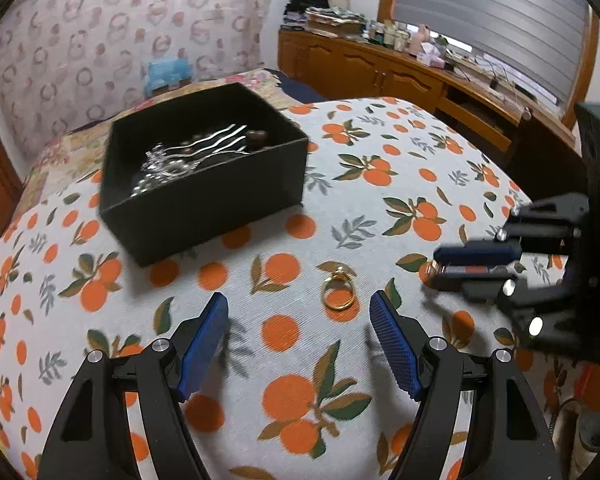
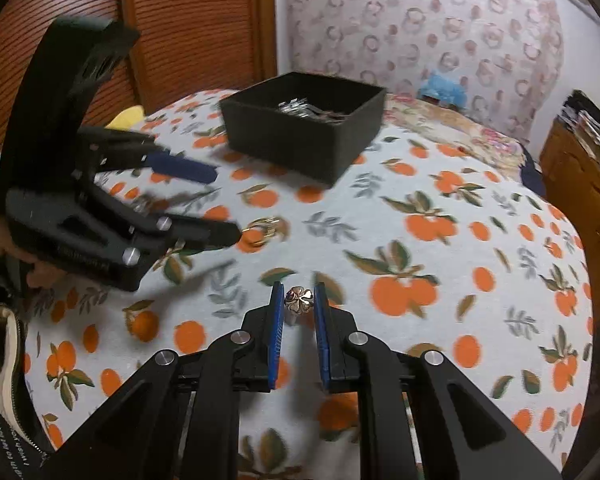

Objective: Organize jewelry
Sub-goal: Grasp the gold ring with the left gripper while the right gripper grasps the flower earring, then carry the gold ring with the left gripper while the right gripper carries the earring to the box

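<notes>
A black open box holds silver hair pins and beads; it also shows in the right wrist view. A gold ring lies on the orange-print cloth just ahead of my open left gripper, between its fingertips' line and slightly right. The same ring lies by the left gripper's lower fingertip in the right wrist view. My right gripper is shut on a gold flower ring with a red stone, held low over the cloth. In the left wrist view the right gripper is at right.
The table is covered by an orange-print cloth. A floral quilt lies behind the box. A wooden cabinet with clutter stands at back right. A wooden door is behind the left gripper.
</notes>
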Motion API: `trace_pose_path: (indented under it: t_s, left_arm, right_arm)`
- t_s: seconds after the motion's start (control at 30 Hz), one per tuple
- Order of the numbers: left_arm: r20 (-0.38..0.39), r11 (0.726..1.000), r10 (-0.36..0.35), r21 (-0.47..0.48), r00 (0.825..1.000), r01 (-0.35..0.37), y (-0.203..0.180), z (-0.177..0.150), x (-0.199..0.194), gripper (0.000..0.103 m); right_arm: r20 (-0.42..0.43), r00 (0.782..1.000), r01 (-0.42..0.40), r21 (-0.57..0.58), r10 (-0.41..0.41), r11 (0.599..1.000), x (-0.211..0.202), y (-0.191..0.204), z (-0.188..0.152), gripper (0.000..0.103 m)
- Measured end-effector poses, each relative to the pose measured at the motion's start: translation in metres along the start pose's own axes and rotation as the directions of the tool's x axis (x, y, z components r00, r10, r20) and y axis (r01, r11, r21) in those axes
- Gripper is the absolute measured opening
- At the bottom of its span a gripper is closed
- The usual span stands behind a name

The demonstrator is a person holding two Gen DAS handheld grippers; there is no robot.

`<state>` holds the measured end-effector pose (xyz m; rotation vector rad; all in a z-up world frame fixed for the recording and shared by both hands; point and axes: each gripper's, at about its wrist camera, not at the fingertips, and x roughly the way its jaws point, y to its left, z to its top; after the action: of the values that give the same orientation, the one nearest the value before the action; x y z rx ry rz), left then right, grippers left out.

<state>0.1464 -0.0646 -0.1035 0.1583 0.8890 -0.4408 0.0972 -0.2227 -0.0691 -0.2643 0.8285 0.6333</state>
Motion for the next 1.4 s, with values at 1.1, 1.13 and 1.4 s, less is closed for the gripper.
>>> trace_pose_path:
  t_s: [1.1, 1.13, 1.4]
  left_arm:
    - [0.099, 0.999, 0.026, 0.026, 0.995, -0.029, 0.009, 0.019, -0.024, 0.019]
    - [0.107, 0.999, 0.032, 0.022, 0.994, -0.034, 0.012, 0.021, -0.026, 0.019]
    - [0.163, 0.996, 0.087, -0.025, 0.983, -0.084, 0.038, 0.038, -0.041, 0.019]
  right_arm:
    - [0.118, 0.992, 0.038, -0.020, -0.035, 0.999, -0.002, -0.018, 0.072, 0.017]
    - [0.122, 0.992, 0.036, -0.024, -0.033, 0.999, 0.000, -0.018, 0.076, 0.017]
    - [0.152, 0.988, 0.013, -0.027, -0.009, 1.000, 0.021, -0.020, 0.121, 0.017]
